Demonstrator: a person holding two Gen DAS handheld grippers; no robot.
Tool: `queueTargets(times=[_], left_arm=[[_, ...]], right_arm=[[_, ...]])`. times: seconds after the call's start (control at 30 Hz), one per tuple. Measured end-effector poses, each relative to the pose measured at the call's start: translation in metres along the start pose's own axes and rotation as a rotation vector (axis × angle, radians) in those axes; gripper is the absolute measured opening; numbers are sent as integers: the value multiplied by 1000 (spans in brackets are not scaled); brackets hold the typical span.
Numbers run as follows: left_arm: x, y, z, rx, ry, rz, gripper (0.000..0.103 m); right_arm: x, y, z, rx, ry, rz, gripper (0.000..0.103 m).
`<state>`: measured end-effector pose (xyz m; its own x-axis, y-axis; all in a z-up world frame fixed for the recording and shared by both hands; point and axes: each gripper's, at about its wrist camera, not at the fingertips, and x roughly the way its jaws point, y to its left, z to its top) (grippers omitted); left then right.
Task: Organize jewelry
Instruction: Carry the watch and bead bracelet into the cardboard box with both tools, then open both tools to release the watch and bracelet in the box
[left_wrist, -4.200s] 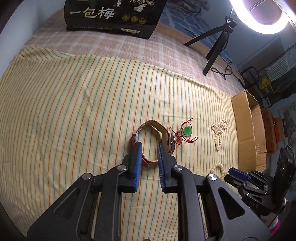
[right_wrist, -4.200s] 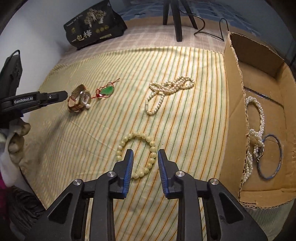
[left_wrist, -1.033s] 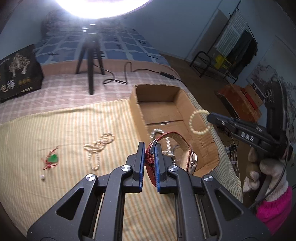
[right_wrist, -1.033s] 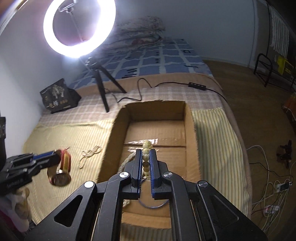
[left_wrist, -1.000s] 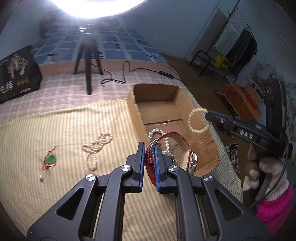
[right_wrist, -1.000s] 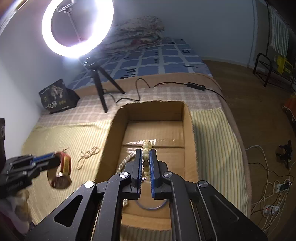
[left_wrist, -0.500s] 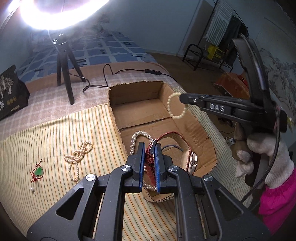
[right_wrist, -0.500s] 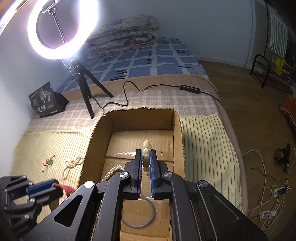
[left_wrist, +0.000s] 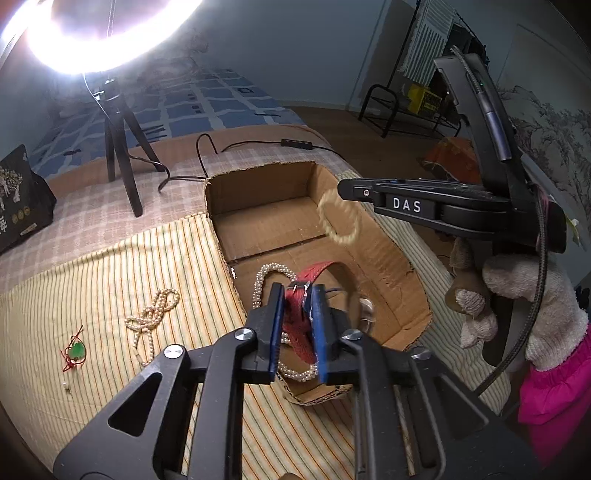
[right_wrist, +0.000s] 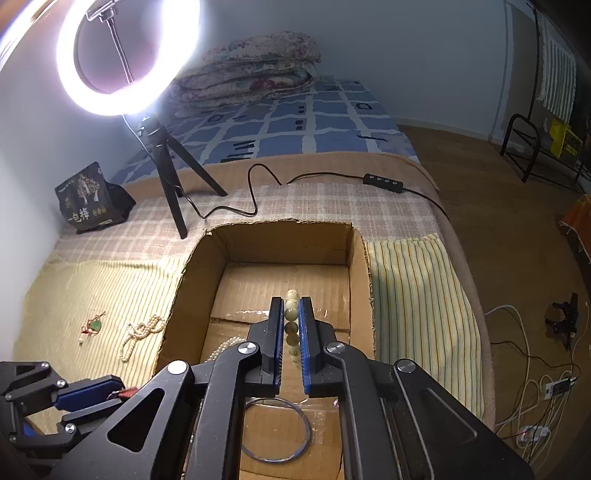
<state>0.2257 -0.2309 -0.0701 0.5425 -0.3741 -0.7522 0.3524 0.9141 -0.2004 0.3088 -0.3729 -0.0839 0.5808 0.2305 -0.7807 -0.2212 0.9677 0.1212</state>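
Over the open cardboard box (left_wrist: 258, 192) my left gripper (left_wrist: 297, 290) has its jaws opening. The red-strapped watch (left_wrist: 295, 321) still hangs between the pads, its face blurred to the right. In the right wrist view the left gripper (right_wrist: 92, 391) shows at the bottom left edge of the cardboard box (right_wrist: 280, 240). My right gripper (right_wrist: 291, 301) is shut on a pale bead bracelet (right_wrist: 291, 314) above the box middle. From the left wrist view the right gripper (left_wrist: 345, 188) holds that bracelet (left_wrist: 340, 221) dangling and blurred.
Inside the box lie a pearl strand (left_wrist: 266, 273) and a thin blue bangle (right_wrist: 277, 430). On the striped cloth left of the box lie a pearl necklace (left_wrist: 151, 314) and a green pendant on red cord (left_wrist: 75, 350). A ring-light tripod (right_wrist: 166, 177) and its cable stand behind.
The left gripper's jaws have parted slightly around the watch strap and the watch has blurred. Both grippers have come in over the box.
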Motion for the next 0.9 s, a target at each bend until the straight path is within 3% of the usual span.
queueTargets(times=[0.03, 0.07, 0.1, 0.13, 0.17, 0.37, 0.9], left_arm=[[-1, -1, 0, 4, -2, 8, 30], [-1, -1, 0, 8, -6, 9, 38], [-2, -2, 0, 10, -15, 9, 54], [-3, -3, 0, 12, -23, 13, 67], [-5, -3, 0, 14, -31, 22, 71], [0, -4, 1, 30, -14, 62, 75], [-15, -2, -2, 11, -23, 63, 75]], right_arm=[[-1, 1, 0, -3, -5, 3, 11], [-2, 2, 0, -8, -9, -2, 26], [-4, 3, 0, -13, -15, -12, 36], [-6, 4, 0, -21, -27, -25, 59], [-9, 6, 1, -29, -47, -43, 72], [-16, 12, 4, -60, -89, -120, 79], [-28, 16, 2, -59, -88, -150, 79]])
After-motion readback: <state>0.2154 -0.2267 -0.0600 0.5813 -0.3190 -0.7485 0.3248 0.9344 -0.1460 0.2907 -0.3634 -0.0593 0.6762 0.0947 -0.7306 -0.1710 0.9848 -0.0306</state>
